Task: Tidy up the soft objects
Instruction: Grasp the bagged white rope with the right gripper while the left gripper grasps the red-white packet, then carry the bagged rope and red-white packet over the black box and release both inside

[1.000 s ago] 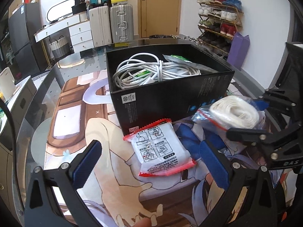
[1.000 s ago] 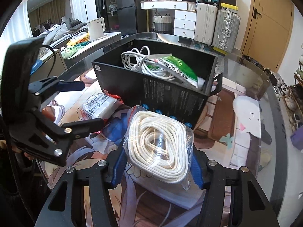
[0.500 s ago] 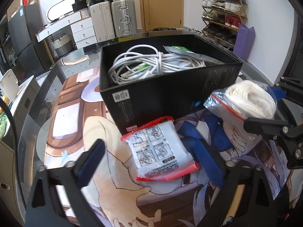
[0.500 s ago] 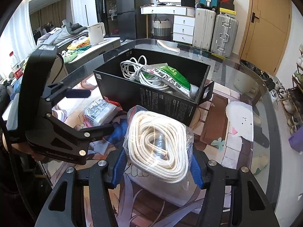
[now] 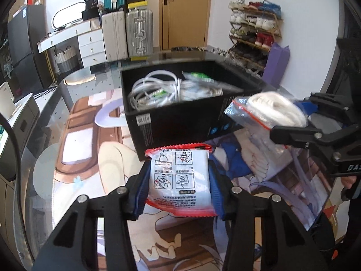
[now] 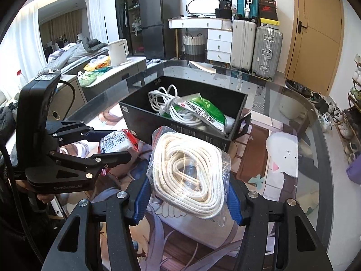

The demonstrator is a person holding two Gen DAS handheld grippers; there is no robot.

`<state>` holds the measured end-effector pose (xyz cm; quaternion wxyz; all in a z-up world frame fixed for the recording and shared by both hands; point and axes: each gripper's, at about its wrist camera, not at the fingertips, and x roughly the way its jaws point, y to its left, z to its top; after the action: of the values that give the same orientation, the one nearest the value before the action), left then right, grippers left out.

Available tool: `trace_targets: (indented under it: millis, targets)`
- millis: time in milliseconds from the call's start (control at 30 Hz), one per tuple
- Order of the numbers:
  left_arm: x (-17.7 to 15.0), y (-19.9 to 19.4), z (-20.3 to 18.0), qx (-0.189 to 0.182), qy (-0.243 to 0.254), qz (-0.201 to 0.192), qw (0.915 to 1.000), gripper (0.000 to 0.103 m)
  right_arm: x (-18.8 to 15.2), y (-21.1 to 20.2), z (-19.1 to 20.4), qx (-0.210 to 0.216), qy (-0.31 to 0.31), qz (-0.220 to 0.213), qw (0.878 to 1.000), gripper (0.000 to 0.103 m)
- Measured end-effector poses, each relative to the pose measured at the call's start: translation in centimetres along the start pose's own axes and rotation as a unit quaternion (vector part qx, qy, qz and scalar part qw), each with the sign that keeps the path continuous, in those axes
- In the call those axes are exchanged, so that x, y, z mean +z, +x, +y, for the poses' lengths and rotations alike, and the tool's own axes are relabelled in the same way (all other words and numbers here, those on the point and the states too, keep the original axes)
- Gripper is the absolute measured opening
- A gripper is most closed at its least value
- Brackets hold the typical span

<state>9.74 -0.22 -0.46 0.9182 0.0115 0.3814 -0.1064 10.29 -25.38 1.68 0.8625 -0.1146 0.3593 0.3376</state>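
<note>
A white packet with red edges (image 5: pixel 180 176) sits between the blue pads of my left gripper (image 5: pixel 179 180). Its jaws are closing and the pads press on the packet's sides, just in front of the black box (image 5: pixel 180 124). My right gripper (image 6: pixel 188 187) is shut on a clear bag of coiled white rope (image 6: pixel 187 171), held above the mat near the box's front wall (image 6: pixel 171 126). The left wrist view shows the rope bag (image 5: pixel 275 110) at the right. White cables (image 6: pixel 167 103) and a green packet (image 6: pixel 205 110) lie inside the box.
The box stands on a round glass table (image 6: pixel 315 135) laid with a printed cartoon mat (image 5: pixel 79 149). Beyond the far edge are suitcases (image 5: pixel 138 33), white drawers (image 5: pixel 92 45) and a shoe rack (image 5: pixel 255 33). A hand (image 6: pixel 42 197) holds the left gripper's handle.
My left gripper went from wide open to closed on the white packet, which now sits upright between the pads. The right gripper rose a little with the rope bag.
</note>
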Motion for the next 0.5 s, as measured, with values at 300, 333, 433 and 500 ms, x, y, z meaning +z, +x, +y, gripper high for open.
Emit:
trace_targets:
  millis: [300,333,433,500]
  targets:
    - [2.0,-2.3,1.1,0.003,-0.013,-0.048,0.9987,0.046,0.8,-1.3,0.0,0.01,0.013,-0.031,0.999,0.059]
    - [2.2,-2.5,1.2,0.003,-0.014,-0.052,0.9986,0.046,0.9,-1.5,0.0,0.009,0.016,-0.036,0.999,0.059]
    - [2.8,-2.7,1.5,0.001,-0.017,-0.06,0.998,0.046,1.3,-2.1,-0.1,0.005,0.021,-0.048,0.999,0.059]
    - [3.3,-2.7,1.5,-0.002,-0.019,-0.065,0.9977,0.046,1.6,-2.4,-0.2,0.004,0.022,-0.055,0.998,0.059]
